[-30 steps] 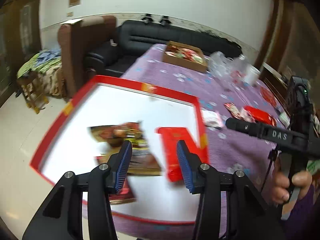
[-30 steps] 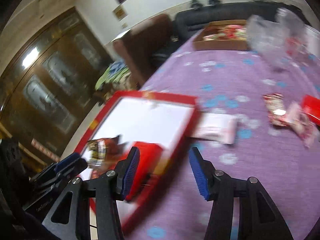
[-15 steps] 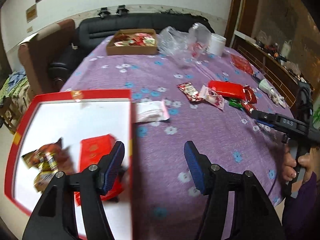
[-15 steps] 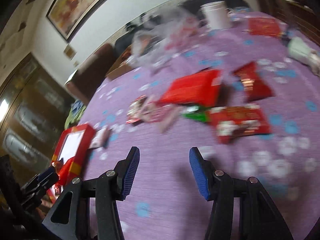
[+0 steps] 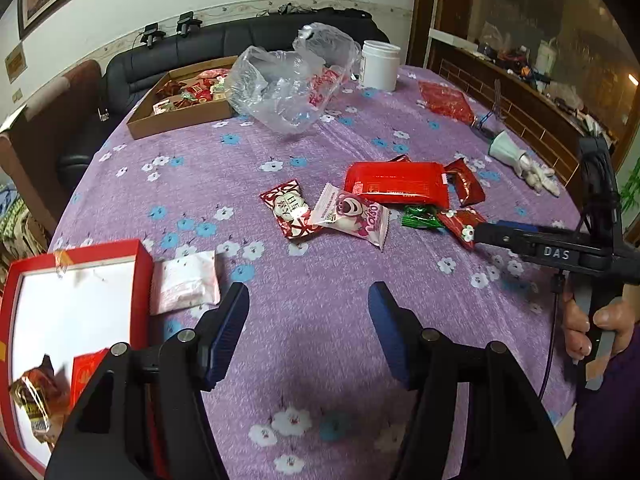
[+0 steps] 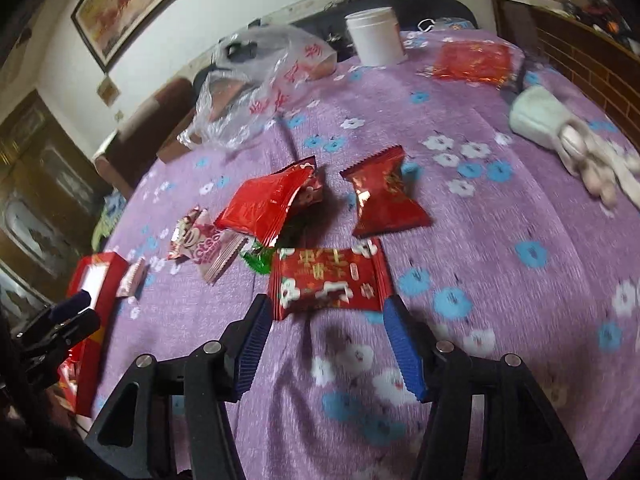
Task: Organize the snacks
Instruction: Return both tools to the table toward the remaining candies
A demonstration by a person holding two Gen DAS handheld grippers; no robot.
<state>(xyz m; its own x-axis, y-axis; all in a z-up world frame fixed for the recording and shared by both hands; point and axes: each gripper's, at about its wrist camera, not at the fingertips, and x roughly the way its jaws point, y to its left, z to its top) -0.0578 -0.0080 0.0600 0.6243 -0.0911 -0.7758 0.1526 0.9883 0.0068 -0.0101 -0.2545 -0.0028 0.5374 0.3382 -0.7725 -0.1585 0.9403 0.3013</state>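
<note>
The left gripper (image 5: 308, 330) hangs over bare purple cloth with its jaws half open and empty. The right gripper (image 6: 324, 344), jaws just opened a little wider, straddles nothing, its tips beside a red flowered snack packet (image 6: 329, 278) near the middle of the table (image 5: 280, 152). The red box (image 5: 76, 312) (some snacks already inside) sits at the table's left edge.

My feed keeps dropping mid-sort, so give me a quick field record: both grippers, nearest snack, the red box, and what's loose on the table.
left gripper: open, empty, over bare tablecloth
right gripper: open, empty, red flowered packet just ahead of its fingertips
red box: holds two snacks
loose snacks: white packet beside box; pink bear packet, big red pack mid-table
</note>
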